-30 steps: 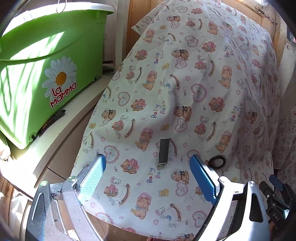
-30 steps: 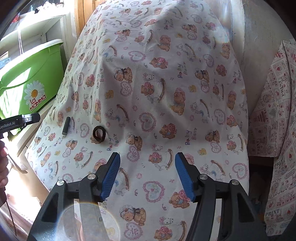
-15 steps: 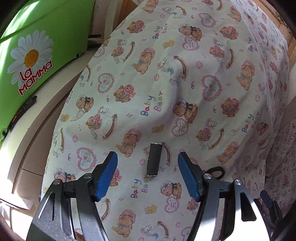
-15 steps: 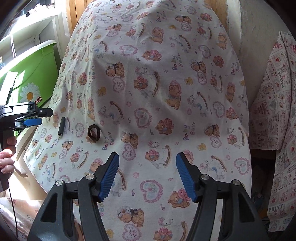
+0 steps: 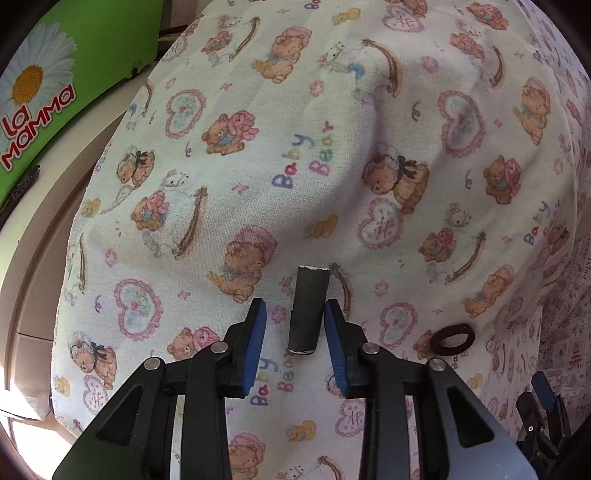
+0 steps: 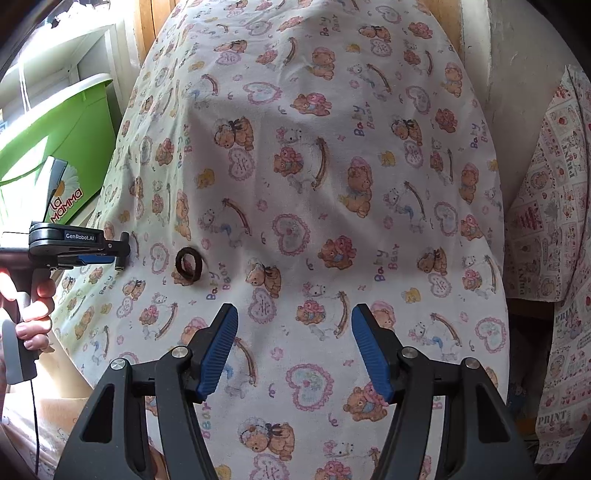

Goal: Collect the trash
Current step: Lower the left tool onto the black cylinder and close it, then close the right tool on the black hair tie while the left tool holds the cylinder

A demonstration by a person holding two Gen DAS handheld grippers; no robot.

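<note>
A dark grey cylinder (image 5: 308, 309) with pale ends lies on the teddy-bear cloth (image 5: 332, 147). My left gripper (image 5: 295, 315) is open, its blue pads on either side of the cylinder's near half; the right pad looks close to touching it. A dark brown ring (image 5: 452, 339) lies just right of it and also shows in the right wrist view (image 6: 188, 265). My right gripper (image 6: 293, 325) is open and empty above the cloth, right of the ring. The left gripper (image 6: 118, 254) shows at that view's left edge, hiding most of the cylinder.
A green tub (image 5: 48, 85) marked "La Mamma" stands on a cream shelf (image 5: 33, 229) left of the cloth. A second patterned cloth (image 6: 554, 221) hangs at the right. Wooden boards (image 6: 147, 26) stand behind.
My left gripper has moved forward and down over the cylinder, and its jaws have narrowed around it. My right gripper has drifted slightly closer to the cloth.
</note>
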